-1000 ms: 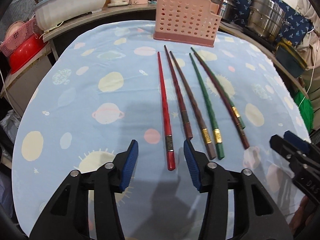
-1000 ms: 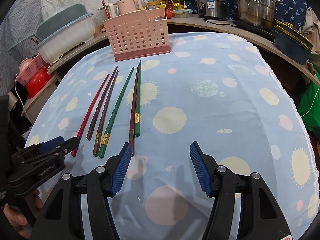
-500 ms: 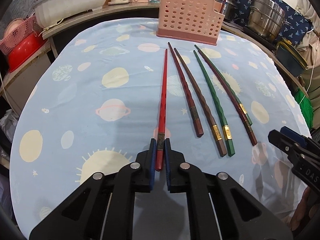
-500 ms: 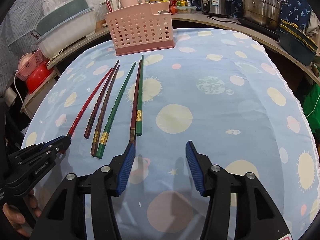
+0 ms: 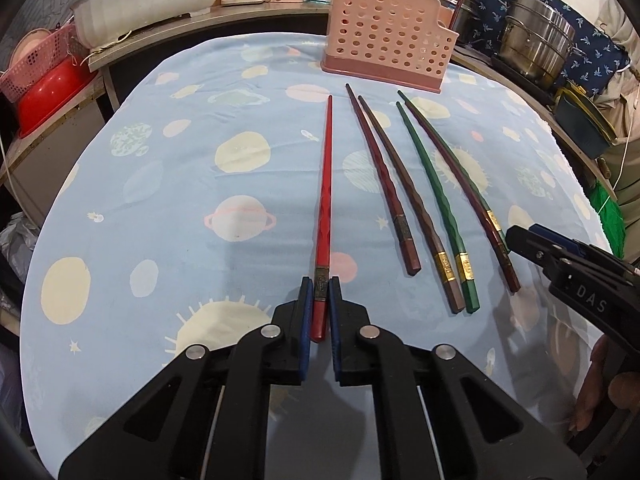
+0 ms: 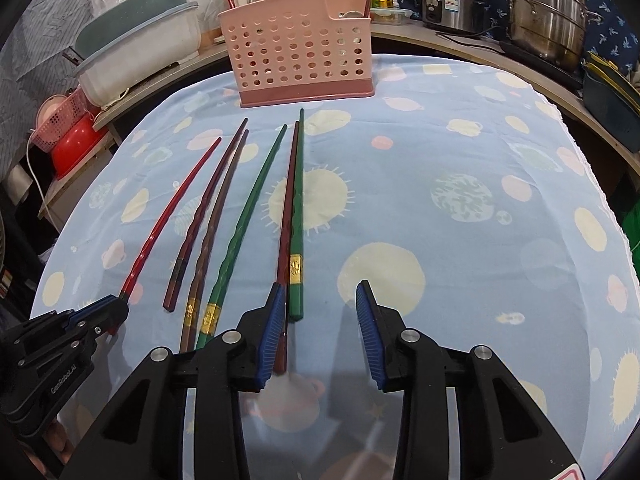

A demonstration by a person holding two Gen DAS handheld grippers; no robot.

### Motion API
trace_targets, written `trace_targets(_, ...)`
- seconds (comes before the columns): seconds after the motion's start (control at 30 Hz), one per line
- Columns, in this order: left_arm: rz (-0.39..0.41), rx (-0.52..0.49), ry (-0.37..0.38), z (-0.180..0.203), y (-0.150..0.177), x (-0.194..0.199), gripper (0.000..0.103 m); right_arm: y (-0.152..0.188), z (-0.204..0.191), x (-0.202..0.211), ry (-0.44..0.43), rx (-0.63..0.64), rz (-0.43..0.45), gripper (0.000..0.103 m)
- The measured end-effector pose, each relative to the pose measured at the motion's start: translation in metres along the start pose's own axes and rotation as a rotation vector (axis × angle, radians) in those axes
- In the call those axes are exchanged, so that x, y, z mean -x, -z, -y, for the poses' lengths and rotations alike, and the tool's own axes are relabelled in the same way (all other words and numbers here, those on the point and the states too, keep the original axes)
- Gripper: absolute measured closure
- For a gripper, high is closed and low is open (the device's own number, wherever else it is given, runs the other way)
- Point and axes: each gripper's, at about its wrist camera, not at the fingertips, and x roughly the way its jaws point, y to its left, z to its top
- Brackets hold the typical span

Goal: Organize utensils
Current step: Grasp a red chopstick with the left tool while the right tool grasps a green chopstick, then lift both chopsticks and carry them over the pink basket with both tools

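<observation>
At six o'clock in the left wrist view, the left gripper (image 5: pixel 320 300) has its blue pads pressed against the thick end of a red chopstick (image 5: pixel 325 200), which is glossy, faceted and banded with a dark metal ring just ahead of the pads. Its thin tip points toward twelve o'clock, and whether the shaft rests on the blue planet-print tablecloth (image 5: pixel 160 200) or is raised off it cannot be told. Toward three o'clock from it, five more chopsticks lie on the cloth in a loose fan: a dark red chopstick (image 5: pixel 382 176), a brown chopstick (image 5: pixel 408 196) with a gold band, a green chopstick (image 5: pixel 434 196) with a gold band touching the brown one at the thick ends, and a maroon chopstick (image 5: pixel 460 188) crossing over a second green chopstick (image 6: pixel 297 216).

The right gripper (image 6: pixel 320 316) hovers low over the cloth at six o'clock in its own view, fingers spread wide and gripping nothing; its left pad sits just beside the thick end of the maroon chopstick.

Farther off at twelve o'clock, a pink perforated holder (image 6: pixel 296 60) stands upright on the cloth, with a red stick rising from its left end and a dark one from its right compartment. Behind it, at ten o'clock, a white tub (image 6: pixel 136 56) sits on the counter, and steel pots (image 6: pixel 544 16) stand at two o'clock.
</observation>
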Motion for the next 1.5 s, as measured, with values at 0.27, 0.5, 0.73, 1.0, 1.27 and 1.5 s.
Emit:
trace_targets(0.27, 0.004, -0.003, 0.001, -0.001, -0.004, -0.003, 0.095, -0.007, 0.001, -0.013, 0.007, 0.009, -0.011, 0.070)
trace_targets(0.5, 0.007, 0.001, 0.007, -0.002, -0.005, -0.005, 0.095, -0.009, -0.006, -0.019, 0.020, 0.032, -0.008, 0.070)
trace_targets(0.73, 0.007, 0.005, 0.013, -0.003, -0.005, -0.005, 0.095, -0.013, -0.009, -0.022, 0.010, 0.032, -0.011, 0.089)
trace_targets(1.0, 0.001, 0.006, 0.014, -0.003, -0.001, 0.001, 0.095, -0.003, -0.003, -0.007, 0.009, 0.011, -0.001, 0.095)
trace_targets(1.27, 0.018, 0.010, 0.020, -0.001, 0.004, 0.018, 0.095, 0.004, 0.008, 0.029, 0.000, -0.015, 0.044, 0.095)
trace_targets(1.5, 0.064, 0.003, 0.034, 0.004, 0.001, 0.044, 0.098, 0.006, 0.013, 0.062, -0.014, -0.032, 0.097, 0.096)
